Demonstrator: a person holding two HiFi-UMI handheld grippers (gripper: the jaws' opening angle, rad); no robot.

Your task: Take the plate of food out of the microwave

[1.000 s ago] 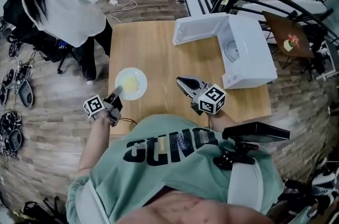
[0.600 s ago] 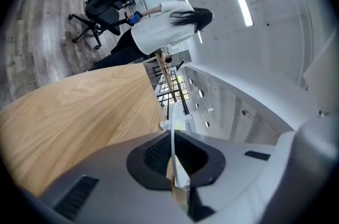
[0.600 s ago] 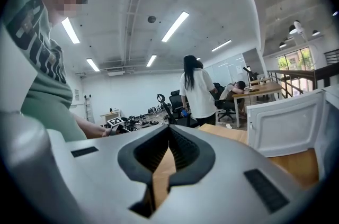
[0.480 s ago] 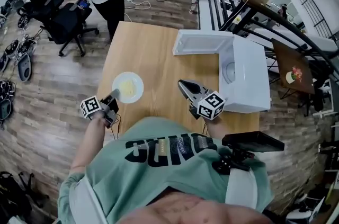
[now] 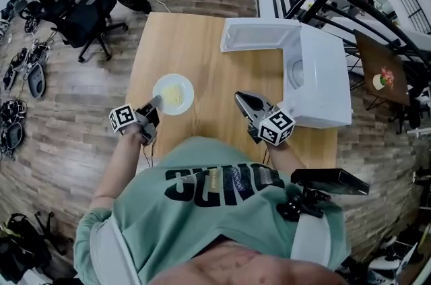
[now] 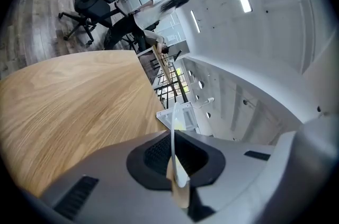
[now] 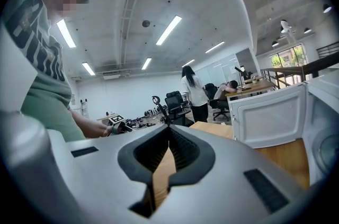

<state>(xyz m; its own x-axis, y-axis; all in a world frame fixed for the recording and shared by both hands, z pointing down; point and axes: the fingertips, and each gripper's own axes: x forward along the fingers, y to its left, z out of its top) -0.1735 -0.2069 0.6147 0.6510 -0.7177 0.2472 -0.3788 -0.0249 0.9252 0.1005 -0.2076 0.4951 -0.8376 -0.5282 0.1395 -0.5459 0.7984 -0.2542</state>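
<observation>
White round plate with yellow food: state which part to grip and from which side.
Grip the thin near-left rim, coming in almost level from the person's side. The white round plate is shallow and level, yellow food at its middle, rim bare; the left gripper is shut there.

White round plate (image 5: 161, 85), yellow food (image 5: 174, 95), level, outside white microwave (image 5: 323, 88); microwave door (image 5: 259, 35) open.
</observation>
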